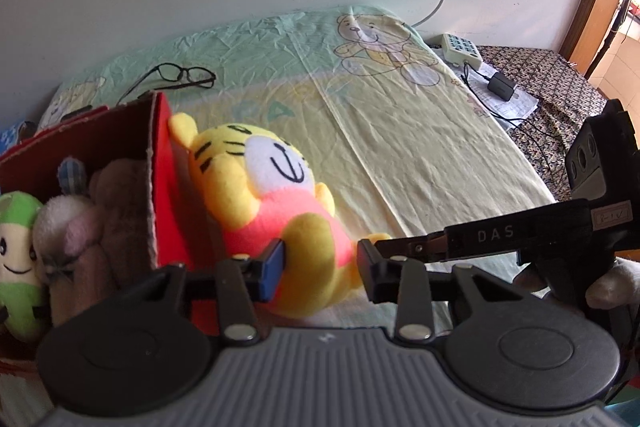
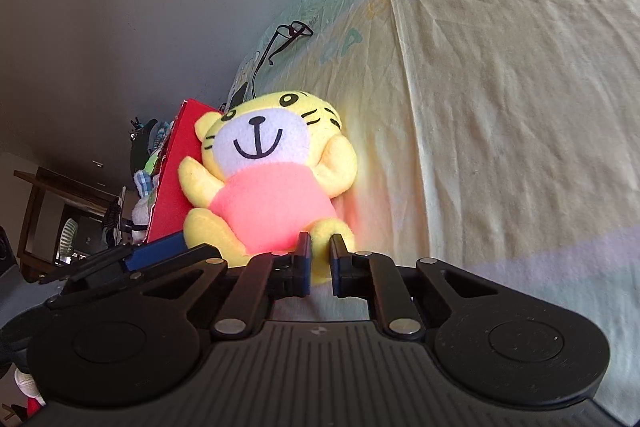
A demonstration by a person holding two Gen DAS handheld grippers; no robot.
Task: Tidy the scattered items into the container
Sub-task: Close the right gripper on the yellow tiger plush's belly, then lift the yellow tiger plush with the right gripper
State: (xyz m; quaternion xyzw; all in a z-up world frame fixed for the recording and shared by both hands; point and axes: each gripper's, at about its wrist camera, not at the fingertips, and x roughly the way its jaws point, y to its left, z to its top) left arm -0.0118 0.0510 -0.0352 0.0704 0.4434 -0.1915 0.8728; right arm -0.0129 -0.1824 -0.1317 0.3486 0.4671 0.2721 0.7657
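Observation:
A yellow tiger plush (image 1: 256, 187) in a pink shirt lies on its back on the bed, its head against the outside of the red cardboard box (image 1: 164, 163). My left gripper (image 1: 320, 267) is shut on its lower body, with one pad on each side of a yellow leg. In the right wrist view my right gripper (image 2: 321, 259) is shut on one yellow foot of the tiger plush (image 2: 264, 187). The right gripper (image 1: 384, 245) reaches in from the right. The box (image 2: 176, 167) holds a green plush (image 1: 16, 247), a white one (image 1: 60, 223) and a brownish one (image 1: 120, 203).
Black glasses (image 1: 186, 75) lie on the bear-print sheet (image 1: 400, 147) beyond the box. A power strip (image 1: 460, 49), a black charger (image 1: 502, 87) with cables and papers sit at the far right on patterned cloth (image 1: 560, 115). A wall runs behind the bed.

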